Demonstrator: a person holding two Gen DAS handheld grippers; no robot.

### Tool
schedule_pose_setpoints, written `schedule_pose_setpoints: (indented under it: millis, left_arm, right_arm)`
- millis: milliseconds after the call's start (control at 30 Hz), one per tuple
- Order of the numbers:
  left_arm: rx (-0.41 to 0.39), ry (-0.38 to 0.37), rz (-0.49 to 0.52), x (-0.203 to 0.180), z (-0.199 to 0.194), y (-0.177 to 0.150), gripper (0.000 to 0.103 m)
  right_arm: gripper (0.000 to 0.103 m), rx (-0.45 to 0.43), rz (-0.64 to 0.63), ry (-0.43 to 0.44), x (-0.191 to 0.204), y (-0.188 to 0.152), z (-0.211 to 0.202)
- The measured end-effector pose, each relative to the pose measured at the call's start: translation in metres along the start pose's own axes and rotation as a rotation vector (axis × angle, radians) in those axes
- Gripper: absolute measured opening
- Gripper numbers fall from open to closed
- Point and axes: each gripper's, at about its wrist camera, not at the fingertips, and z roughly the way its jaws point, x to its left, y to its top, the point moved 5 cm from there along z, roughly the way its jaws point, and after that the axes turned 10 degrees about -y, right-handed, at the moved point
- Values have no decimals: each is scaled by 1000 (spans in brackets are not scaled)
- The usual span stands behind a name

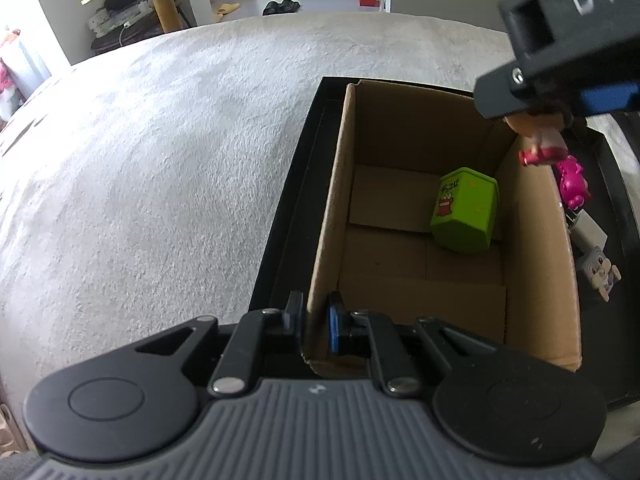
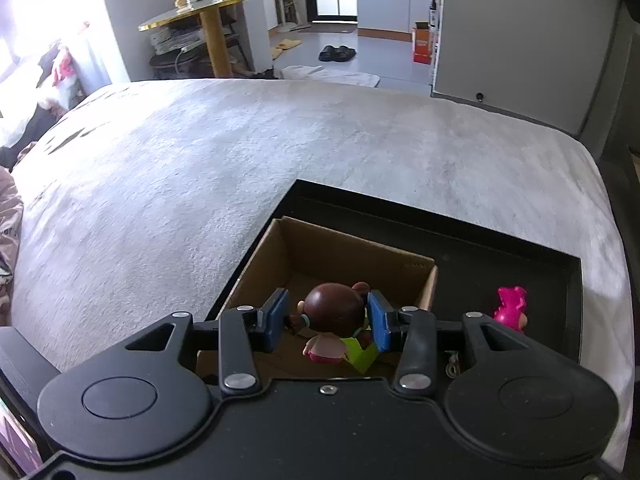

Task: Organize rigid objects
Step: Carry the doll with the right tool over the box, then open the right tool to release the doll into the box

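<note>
The right tongs (image 2: 328,320) are closed on the little doll's (image 2: 334,314) round head, above the cardboard box (image 2: 356,248). The left tongs (image 1: 316,322) are pinched on the box wall. The doll looks hard, light and smooth, so it may slip; the head is best squeezed at its widest part.

Cardboard box (image 1: 536,248) standing inside tray (image 1: 280,248) on bed (image 1: 160,160), cube (image 1: 464,210) in box, two figures (image 1: 572,184) in tray right of box, doll (image 2: 334,322) over box.

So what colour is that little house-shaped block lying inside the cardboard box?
Lime green house-shaped block, with a red cartoon figure printed on one face; clearest in the left wrist view.
</note>
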Motion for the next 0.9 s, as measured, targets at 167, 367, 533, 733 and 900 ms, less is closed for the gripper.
schedule_pose_setpoints:
  millis: [167,367,533,733,900]
  left_arm:
    - [0,-6,-6,1,0,0,12]
    - [0,-13,-4,1,1,0,11]
    - [-1,-8,-3,1,0,-1,11]
    - [-2,-2,6,-1,0,0,11]
    - [-2,-2,7,-2,0,0,11]
  right_arm:
    - [43,-11,-24,6,4,12,-2]
    - [55,-30,-54,55,8,21,-11]
    - [61,-3,-59,57,6,18,-11]
    - [67,16,-40,55,-3,8,-15]
    - [74,26,-24,47,-12,0,-18]
